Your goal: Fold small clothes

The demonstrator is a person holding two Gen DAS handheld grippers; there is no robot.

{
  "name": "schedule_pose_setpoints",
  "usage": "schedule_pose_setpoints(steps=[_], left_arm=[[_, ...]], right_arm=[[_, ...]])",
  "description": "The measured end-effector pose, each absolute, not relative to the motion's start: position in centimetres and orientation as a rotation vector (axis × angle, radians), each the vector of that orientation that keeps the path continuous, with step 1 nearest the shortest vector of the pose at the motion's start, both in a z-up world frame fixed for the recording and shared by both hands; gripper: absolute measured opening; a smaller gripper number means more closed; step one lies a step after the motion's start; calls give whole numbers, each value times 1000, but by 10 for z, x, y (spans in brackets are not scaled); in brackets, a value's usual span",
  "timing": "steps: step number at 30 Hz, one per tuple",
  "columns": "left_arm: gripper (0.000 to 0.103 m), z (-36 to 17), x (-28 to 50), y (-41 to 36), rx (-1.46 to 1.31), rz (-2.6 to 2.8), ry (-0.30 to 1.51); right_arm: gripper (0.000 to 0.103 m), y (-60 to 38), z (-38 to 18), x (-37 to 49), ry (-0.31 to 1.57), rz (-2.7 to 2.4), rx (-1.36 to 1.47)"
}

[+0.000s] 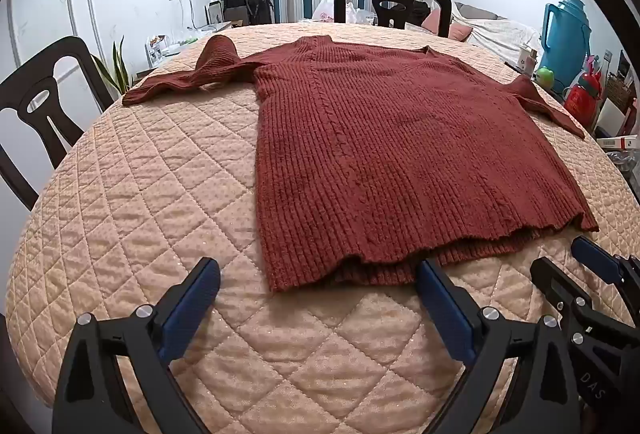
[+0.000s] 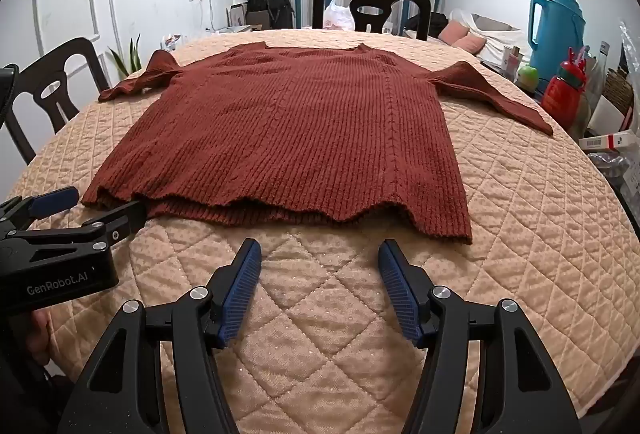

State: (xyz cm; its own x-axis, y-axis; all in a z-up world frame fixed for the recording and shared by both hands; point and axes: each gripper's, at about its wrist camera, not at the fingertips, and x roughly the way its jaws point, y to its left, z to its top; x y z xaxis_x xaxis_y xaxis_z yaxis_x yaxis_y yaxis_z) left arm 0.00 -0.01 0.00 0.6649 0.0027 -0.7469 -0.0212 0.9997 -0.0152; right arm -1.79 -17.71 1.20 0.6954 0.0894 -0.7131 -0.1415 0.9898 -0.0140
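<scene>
Two tongs hover low over our quilted table cover, both just short of the sweater's hem. We see the rust-red knit lying flat, body spread out, sleeves out to either side, collar toward the far chair. Our left gripper gapes wide, holding nothing, its right finger at the hem's edge. Our right gripper is parted less widely, also empty, a little way back from the hem, fingers on bare quilt.

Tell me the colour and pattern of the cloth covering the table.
The table cover is peach-beige, quilted in a diamond stitch pattern. It shows best in the right wrist view.
</scene>
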Motion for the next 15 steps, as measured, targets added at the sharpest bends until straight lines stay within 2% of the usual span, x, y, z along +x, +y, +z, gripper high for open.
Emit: schedule_pose_setpoints(steps=[15], left_arm=[[100,0,0,0,-23,12,841]], right_arm=[[62,-179,12,-19,784,128,-67]])
